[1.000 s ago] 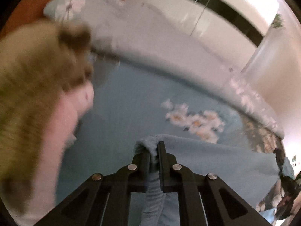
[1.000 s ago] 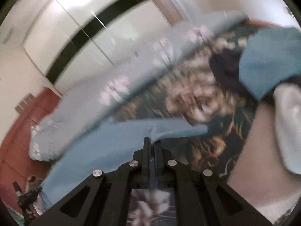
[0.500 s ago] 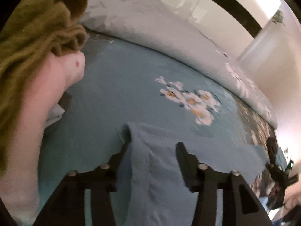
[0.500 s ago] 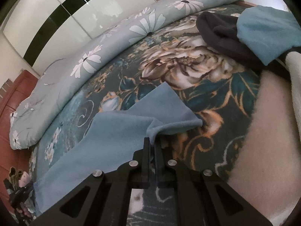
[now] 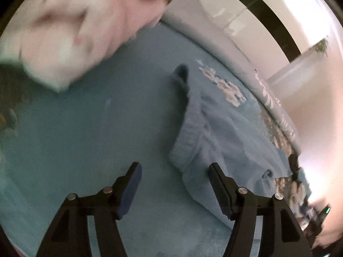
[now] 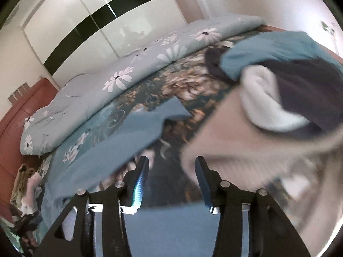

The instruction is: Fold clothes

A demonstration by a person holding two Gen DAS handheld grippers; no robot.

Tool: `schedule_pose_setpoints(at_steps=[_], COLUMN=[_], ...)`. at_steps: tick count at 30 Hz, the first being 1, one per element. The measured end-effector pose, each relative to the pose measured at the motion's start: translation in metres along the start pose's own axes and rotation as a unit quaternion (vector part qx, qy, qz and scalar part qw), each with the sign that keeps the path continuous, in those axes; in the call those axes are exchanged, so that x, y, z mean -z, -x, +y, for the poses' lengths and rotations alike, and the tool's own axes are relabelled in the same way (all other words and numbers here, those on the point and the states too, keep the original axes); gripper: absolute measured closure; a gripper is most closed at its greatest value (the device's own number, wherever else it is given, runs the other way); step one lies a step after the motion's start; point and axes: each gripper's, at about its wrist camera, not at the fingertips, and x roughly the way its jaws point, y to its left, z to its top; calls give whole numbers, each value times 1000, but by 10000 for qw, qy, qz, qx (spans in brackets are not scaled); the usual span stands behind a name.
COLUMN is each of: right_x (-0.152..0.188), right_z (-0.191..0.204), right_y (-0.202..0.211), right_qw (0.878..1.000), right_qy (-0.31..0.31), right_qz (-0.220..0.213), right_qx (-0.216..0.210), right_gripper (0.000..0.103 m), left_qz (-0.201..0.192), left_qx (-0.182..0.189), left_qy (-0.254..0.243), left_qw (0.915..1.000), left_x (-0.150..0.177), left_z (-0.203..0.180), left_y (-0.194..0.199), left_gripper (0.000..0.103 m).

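A light blue garment (image 5: 216, 135) lies spread on the bed; its ribbed waistband runs up the left side, just ahead of my left gripper (image 5: 174, 176). That gripper is open and empty, hovering over the teal bedspread (image 5: 96, 132). In the right wrist view the same garment (image 6: 120, 145) stretches from the left toward two leg ends at mid-frame. My right gripper (image 6: 172, 170) is open and empty, to the right of the garment's near edge.
A folded daisy-print duvet (image 6: 133, 68) runs along the far side of the bed. A pile of teal, dark and white clothes (image 6: 276, 64) sits at the right. A blurred pink and white bundle (image 5: 70, 27) fills the upper left of the left view. Wardrobe doors (image 6: 90, 23) stand behind.
Both grippers have opened and let go of the blue garment, which now lies flat on the bed. Both have drawn back from it; the left camera has swung toward the pink bundle.
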Motion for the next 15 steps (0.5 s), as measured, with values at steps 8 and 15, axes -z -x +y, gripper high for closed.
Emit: schedule_pose_setpoints(at_steps=[8, 15], right_x=[46, 70], right_z=[-59, -76], right_y=[46, 38], right_qw=[9977, 9940], right_qy=[-584, -936], right_qz=[168, 565], right_qx=[290, -44], right_gripper=[56, 56], left_qz=[23, -302], left_qx=[639, 739], left_qy=[219, 630], left_qw=[9977, 9948], left_x=[17, 22], left_z=[-16, -18], left_y=[-19, -26], left_gripper=[41, 92])
